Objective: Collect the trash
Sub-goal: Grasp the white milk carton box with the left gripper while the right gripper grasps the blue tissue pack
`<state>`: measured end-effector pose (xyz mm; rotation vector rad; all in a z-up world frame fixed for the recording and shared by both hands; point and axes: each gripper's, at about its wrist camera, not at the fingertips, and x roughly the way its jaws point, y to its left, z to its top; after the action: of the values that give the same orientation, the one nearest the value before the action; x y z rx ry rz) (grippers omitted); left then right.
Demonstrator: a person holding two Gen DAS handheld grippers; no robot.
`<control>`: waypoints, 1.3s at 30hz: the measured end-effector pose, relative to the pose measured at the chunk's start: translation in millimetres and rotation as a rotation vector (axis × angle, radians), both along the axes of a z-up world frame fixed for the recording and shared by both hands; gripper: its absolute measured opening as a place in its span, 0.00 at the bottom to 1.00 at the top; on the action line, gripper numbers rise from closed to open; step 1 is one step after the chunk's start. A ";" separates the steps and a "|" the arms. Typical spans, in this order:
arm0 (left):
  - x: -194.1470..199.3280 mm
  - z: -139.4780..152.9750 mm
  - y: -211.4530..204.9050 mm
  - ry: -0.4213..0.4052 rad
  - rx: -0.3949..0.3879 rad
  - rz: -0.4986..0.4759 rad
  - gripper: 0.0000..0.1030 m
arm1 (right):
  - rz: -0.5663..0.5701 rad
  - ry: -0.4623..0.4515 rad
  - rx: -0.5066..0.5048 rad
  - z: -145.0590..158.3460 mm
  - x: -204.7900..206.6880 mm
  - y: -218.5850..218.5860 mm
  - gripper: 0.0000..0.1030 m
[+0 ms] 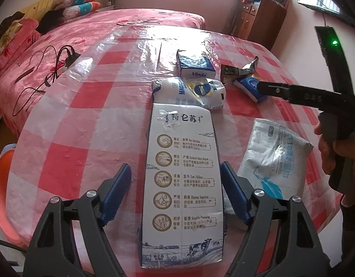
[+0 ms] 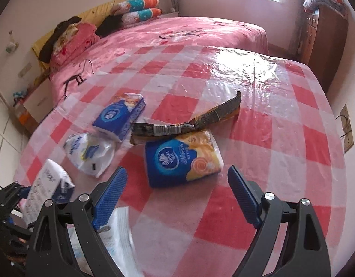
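Observation:
A tall white milk carton (image 1: 182,184) lies between the open fingers of my left gripper (image 1: 176,177); the right pad is at its edge, the left pad stands apart. The carton also shows in the right wrist view (image 2: 48,191). My right gripper (image 2: 177,180) is open and empty, just short of a blue and orange tissue pack (image 2: 182,159), also seen in the left wrist view (image 1: 249,86). Other trash on the checked table: a crumpled white bag (image 1: 196,90), a blue Vinda tissue pack (image 1: 196,64), a flattened brown wrapper (image 2: 189,122) and a white flat pouch (image 1: 272,159).
The table (image 2: 269,138) has a red and white checked cloth under clear plastic. A pink bed (image 2: 189,30) stands behind it with cables (image 1: 50,69) on it. A wooden cabinet (image 2: 325,37) is at the back right. An orange basin (image 1: 2,168) sits below the table's left edge.

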<state>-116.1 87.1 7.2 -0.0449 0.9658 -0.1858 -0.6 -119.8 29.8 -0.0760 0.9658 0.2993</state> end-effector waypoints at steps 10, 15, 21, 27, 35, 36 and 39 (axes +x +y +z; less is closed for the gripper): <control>3.1 0.8 5.9 -0.007 -0.019 0.020 0.64 | 0.029 0.018 -0.053 -14.4 16.8 10.3 0.85; 1.5 1.0 5.7 -0.010 -0.022 0.021 0.64 | 0.030 0.015 -0.081 -15.6 23.4 11.2 0.85; 2.2 1.5 8.3 -0.010 -0.036 0.027 0.64 | 0.068 0.010 -0.137 -20.9 26.4 16.5 0.89; 0.6 3.4 10.5 -0.023 -0.033 0.033 0.64 | 0.083 -0.012 -0.132 -21.5 23.7 16.4 0.87; 1.7 3.4 14.6 -0.032 -0.037 0.044 0.64 | 0.075 -0.029 -0.119 -18.9 16.2 14.0 0.75; 1.5 3.5 14.9 -0.033 -0.038 0.044 0.64 | 0.072 -0.029 -0.116 -18.9 15.4 13.9 0.74; 0.0 4.1 16.4 -0.039 -0.042 0.044 0.64 | 0.060 -0.029 -0.114 -18.0 12.5 13.4 0.68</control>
<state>-116.0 103.4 11.3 -0.1002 0.9212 -0.1658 11.9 -106.4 11.9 -0.2139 0.9528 0.2976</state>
